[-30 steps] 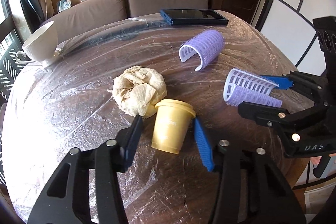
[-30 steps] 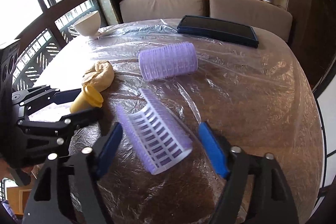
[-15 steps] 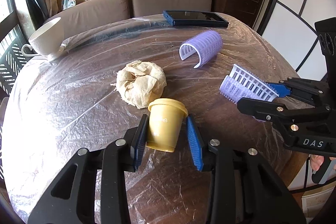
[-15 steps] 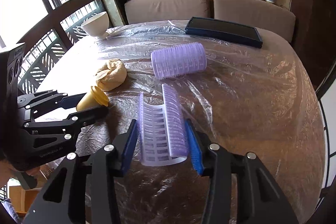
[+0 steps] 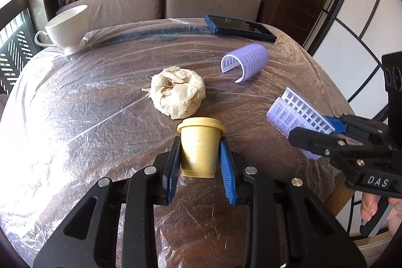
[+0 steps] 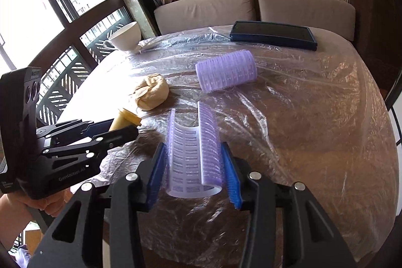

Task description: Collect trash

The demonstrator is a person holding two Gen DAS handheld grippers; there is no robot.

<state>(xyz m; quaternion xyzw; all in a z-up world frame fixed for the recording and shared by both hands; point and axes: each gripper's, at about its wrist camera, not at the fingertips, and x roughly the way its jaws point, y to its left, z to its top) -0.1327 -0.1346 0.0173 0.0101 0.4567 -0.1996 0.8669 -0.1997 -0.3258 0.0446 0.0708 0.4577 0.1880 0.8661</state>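
Clamping a yellow cup (image 5: 199,150), the left gripper (image 5: 200,163) should lift straight up, as should the right gripper (image 6: 193,167) squeezing a purple roller half (image 6: 193,152).

My left gripper (image 5: 199,157) closes on the small cup (image 5: 199,146), which stands upright at the near middle of the table (image 5: 75,117). Just behind the cup lies the crumpled paper ball (image 5: 177,94). To the right, my right gripper (image 6: 193,167) clamps the half curler (image 6: 193,152), its open side up. Farther back and right of the paper ball rests the second curler (image 5: 247,62), open side down. Behind it, at the far edge, lies the flat tablet (image 5: 241,28). The teacup (image 5: 67,25) stands at the far left edge
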